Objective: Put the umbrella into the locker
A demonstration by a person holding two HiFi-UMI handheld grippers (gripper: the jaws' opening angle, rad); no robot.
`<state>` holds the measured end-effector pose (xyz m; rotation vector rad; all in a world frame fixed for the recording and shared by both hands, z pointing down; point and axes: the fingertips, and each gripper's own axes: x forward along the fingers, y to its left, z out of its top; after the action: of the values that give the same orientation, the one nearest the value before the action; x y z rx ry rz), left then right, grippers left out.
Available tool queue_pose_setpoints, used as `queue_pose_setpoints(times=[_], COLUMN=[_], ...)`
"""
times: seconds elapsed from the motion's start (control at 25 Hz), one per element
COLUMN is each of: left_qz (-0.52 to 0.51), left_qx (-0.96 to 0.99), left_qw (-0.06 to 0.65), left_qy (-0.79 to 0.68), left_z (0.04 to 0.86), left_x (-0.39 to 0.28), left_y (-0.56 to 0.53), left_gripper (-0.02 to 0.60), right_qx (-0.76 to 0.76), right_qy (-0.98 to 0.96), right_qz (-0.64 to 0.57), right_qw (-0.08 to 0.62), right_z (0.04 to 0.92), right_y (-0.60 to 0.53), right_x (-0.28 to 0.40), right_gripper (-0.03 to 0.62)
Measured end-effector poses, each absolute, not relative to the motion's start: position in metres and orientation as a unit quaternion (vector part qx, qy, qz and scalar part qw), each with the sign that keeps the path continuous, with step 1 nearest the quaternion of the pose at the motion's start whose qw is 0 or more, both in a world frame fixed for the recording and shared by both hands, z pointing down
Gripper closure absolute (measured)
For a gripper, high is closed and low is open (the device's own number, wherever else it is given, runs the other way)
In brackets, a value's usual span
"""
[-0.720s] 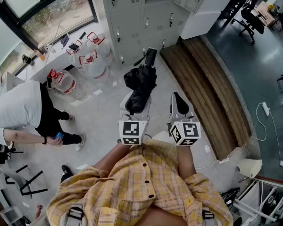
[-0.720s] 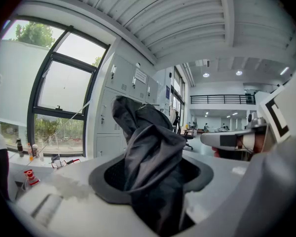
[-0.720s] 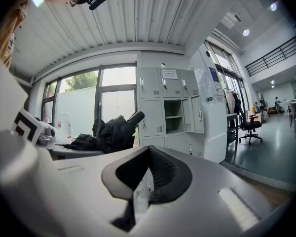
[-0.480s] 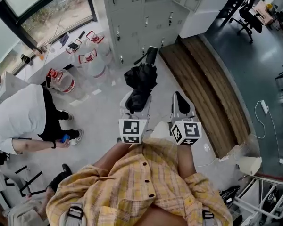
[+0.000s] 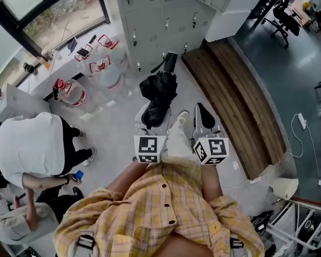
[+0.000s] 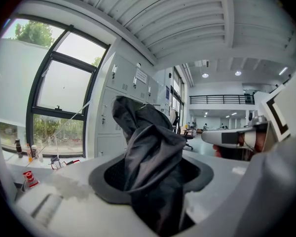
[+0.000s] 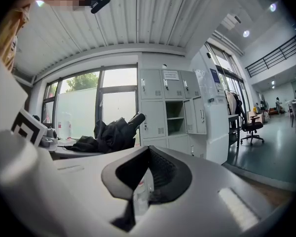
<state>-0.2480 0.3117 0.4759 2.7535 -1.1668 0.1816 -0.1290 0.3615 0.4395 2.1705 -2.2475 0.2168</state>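
Head view: left gripper (image 5: 154,119) jaws clamp the umbrella (image 5: 159,90); right gripper (image 5: 203,113) jaws closed; locker (image 7: 173,113) open.

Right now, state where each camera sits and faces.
Head view: on the person's head, facing steeply down at the floor before the lockers; shows the plaid shirt, left gripper clamping the umbrella, right gripper.
Left gripper view: on the left gripper, facing along its jaws past the umbrella toward window and lockers; right gripper at right.
Right gripper view: on the right gripper, facing along its shut, empty jaws toward the lockers; left gripper at left.
Shared: all show umbrella and lockers.
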Motion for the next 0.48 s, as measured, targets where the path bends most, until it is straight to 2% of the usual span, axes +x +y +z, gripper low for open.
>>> queue_pose_setpoints(times=[0.48], left_qz=[0.077], left_qx=[0.915], left_qw=[0.069], left_qy=[-0.39], left_z=[0.493], left_x=[-0.194], left_y=[0.217], left_gripper=[0.331], right_qx=[0.684], right_qy=[-0.725], right_qz=[0.079], right_qw=[0.004], right_z=[0.461], right_y=[0.261], right_x=[-0.078], right_gripper=[0.595])
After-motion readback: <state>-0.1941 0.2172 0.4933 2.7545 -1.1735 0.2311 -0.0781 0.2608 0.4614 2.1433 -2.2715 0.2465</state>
